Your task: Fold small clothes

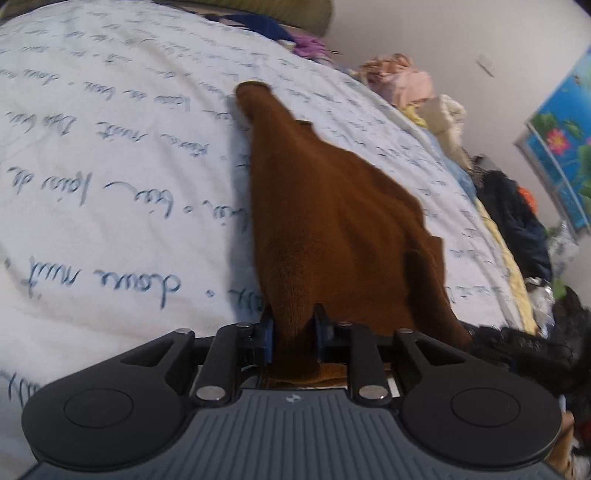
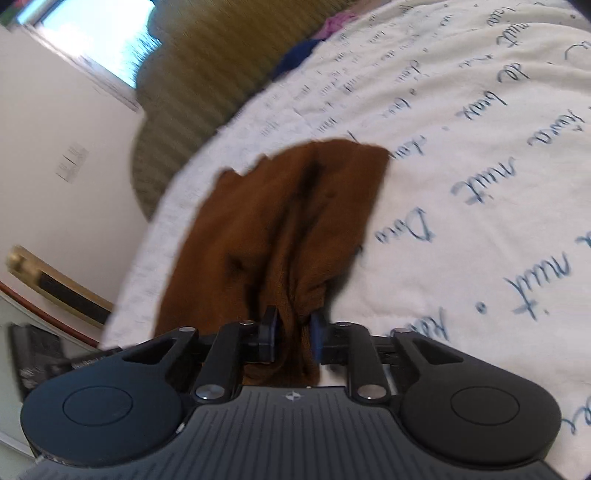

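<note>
A small brown garment (image 1: 325, 206) lies stretched across a white bedspread (image 1: 110, 147) printed with blue handwriting. My left gripper (image 1: 294, 332) is shut on one bunched end of it, with the cloth pinched between the blue pads; a narrow sleeve-like end reaches away toward the far side of the bed. In the right wrist view the same brown garment (image 2: 280, 229) hangs from my right gripper (image 2: 293, 332), whose pads squeeze a gathered fold. The cloth fans out ahead of the fingers over the bedspread (image 2: 461, 184).
A heap of loose clothes (image 1: 406, 88) in pink, yellow and dark colours lines the bed's far right side, below a blue flower picture (image 1: 565, 147). A striped olive pillow (image 2: 207, 74) sits at the bed's head, with a window (image 2: 96, 33) and wall behind.
</note>
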